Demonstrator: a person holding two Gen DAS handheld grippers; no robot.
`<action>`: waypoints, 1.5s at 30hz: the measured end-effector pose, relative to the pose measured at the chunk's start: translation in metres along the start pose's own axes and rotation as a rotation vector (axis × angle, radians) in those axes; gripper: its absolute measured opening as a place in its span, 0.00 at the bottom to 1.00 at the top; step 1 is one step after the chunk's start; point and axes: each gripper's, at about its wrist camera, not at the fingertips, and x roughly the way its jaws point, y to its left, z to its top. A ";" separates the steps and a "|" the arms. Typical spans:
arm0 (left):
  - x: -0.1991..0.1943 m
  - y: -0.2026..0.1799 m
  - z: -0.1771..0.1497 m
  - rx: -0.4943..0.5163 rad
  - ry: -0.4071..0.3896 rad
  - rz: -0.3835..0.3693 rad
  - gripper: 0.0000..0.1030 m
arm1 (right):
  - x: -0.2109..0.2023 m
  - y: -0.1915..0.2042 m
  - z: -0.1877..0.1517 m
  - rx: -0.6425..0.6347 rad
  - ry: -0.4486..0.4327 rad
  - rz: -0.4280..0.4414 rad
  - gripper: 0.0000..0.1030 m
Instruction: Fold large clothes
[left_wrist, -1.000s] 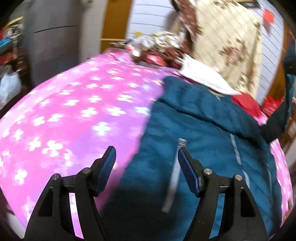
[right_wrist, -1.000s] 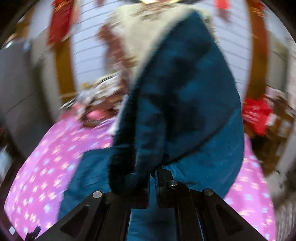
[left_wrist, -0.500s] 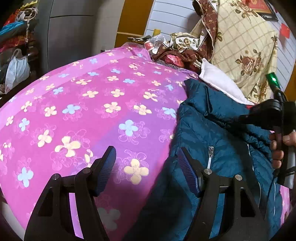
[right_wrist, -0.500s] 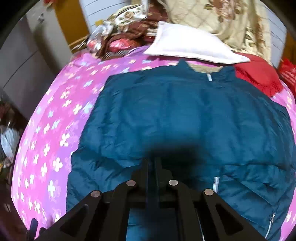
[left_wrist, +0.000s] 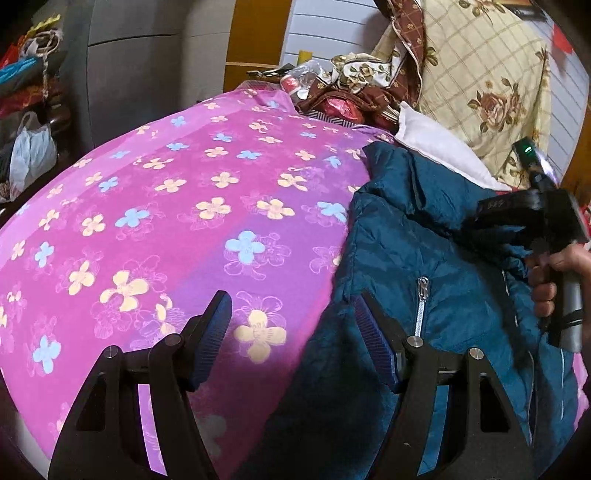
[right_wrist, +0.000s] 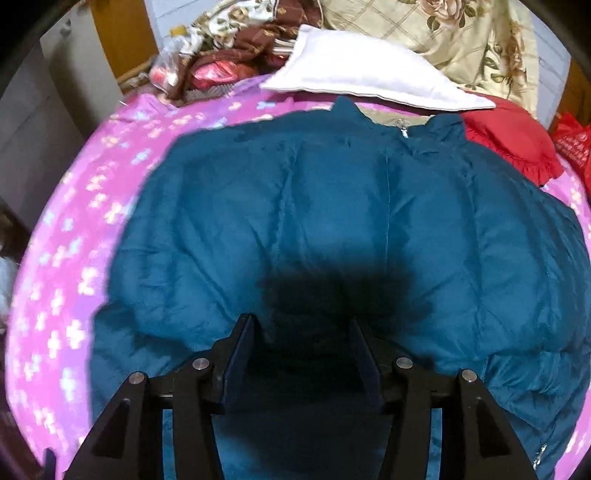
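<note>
Item one, the pink flowered bedspread (left_wrist: 207, 206): I saw it covering the bed, bare on the left in both views.

Item two, my left gripper (left_wrist: 293, 338): fingers spread wide and released, holding nothing. The left finger (left_wrist: 214, 332) hung over the bedspread, the right finger (left_wrist: 373, 339) over the jacket's left edge; I could not tell whether either touched the cloth.

Item three, the blue padded jacket (right_wrist: 351, 229): it lay flat on the bedspread, front up, long axis running away from me, collar and zip pull (right_wrist: 402, 130) pointing at the far white pillow (right_wrist: 365, 79), hem nearest the cameras. A pocket zip (left_wrist: 421, 306) showed in the left wrist view, just beyond the right finger.

Item four, my right gripper (right_wrist: 301, 354): fingers parted, grasping nothing, poised above a dark shadowed patch near the jacket's lower middle; contact was not clear. In the left wrist view I saw it at the right edge, held in my hand (left_wrist: 554, 273) over the jacket.

Item five, a red cushion (right_wrist: 513, 144): beside the pillow, just right of the collar.
</note>
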 end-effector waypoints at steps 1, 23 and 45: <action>0.000 -0.001 0.000 0.004 0.001 0.000 0.67 | -0.009 -0.005 -0.003 0.010 -0.008 0.045 0.50; -0.039 0.024 -0.035 -0.003 0.119 -0.093 0.67 | -0.200 -0.315 -0.321 0.415 -0.087 0.018 0.51; -0.001 0.028 -0.044 -0.113 0.409 -0.545 0.68 | -0.139 -0.315 -0.306 0.496 -0.118 0.256 0.53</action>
